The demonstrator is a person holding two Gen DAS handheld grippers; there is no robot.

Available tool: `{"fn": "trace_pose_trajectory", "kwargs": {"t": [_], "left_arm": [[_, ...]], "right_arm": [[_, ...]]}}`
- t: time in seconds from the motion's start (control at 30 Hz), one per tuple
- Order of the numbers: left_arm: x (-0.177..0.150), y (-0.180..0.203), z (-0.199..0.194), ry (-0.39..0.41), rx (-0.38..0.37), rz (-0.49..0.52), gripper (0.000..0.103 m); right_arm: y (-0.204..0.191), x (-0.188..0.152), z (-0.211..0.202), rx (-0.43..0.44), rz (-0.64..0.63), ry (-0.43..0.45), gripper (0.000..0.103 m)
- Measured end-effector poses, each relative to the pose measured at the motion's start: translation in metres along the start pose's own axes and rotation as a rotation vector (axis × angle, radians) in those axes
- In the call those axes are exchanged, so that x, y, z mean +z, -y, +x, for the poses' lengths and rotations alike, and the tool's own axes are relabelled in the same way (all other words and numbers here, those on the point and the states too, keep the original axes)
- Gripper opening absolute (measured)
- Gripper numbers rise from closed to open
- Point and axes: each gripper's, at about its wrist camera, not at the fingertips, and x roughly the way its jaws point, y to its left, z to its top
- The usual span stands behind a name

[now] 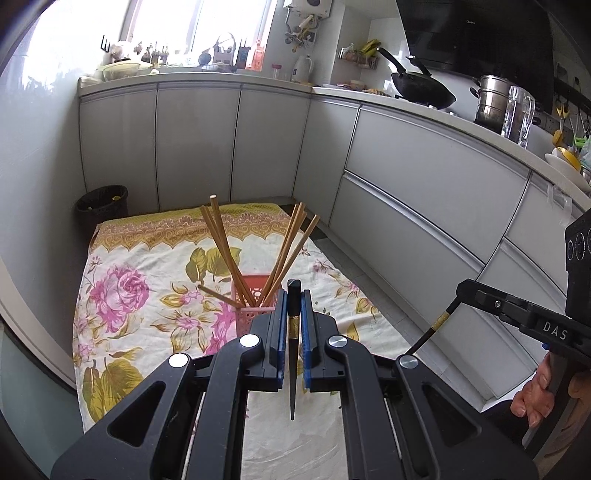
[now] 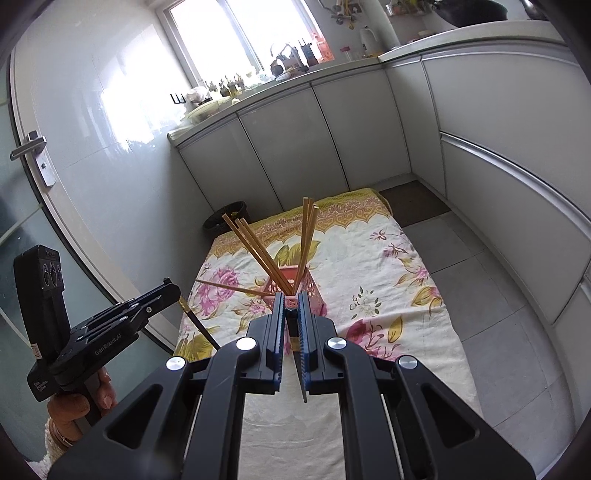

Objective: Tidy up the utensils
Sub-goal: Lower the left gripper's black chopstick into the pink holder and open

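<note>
Both wrist cams are riding on handheld grippers, each tilting down along its own fingers at the flowered cloth (image 1: 140, 266) on the floor. Both are catching the pink basket (image 1: 255, 295) of chopsticks (image 2: 258, 251) close ahead, the cabinets (image 2: 295, 140) and window (image 1: 192, 26) behind, and each other's gripper at frame edge.

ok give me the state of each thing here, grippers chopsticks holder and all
left gripper: shut on a black chopstick, tip hanging down
right gripper: shut on a second black chopstick, tip hanging down
pink holder: upright on the floral cloth
wooden chopsticks: standing in the holder, fanned out; one leans low to the side
bin: upright beside the cloth
</note>
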Motion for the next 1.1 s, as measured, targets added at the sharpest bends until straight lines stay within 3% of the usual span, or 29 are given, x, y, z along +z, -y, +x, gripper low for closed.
{"fn": "trace_pose_trajectory", "kwargs": {"t": [0.3,0.57,0.9,1.0,1.1], "left_arm": [[0.062,0.000,-0.012,0.127,0.044,0.007,0.006],[0.091,-0.016,-0.017,0.228,0.064,-0.032,0.006],[0.091,-0.044,-0.010,0.235,0.076,-0.079,0.006],[0.091,-0.045,-0.005,0.227,0.081,-0.083,0.006],[0.091,-0.047,0.001,0.224,0.076,-0.100,0.006]], "right_arm": [[-0.026,0.067,-0.006,0.030,-0.059,0.111,0.008],[-0.043,0.113,0.045,0.026,-0.103,0.164,0.007],[-0.039,0.095,0.151,-0.013,-0.133,0.053,0.010],[-0.036,0.091,0.154,-0.007,-0.108,0.046,0.029],[-0.034,0.090,0.141,-0.014,-0.109,0.070,0.030]]}}
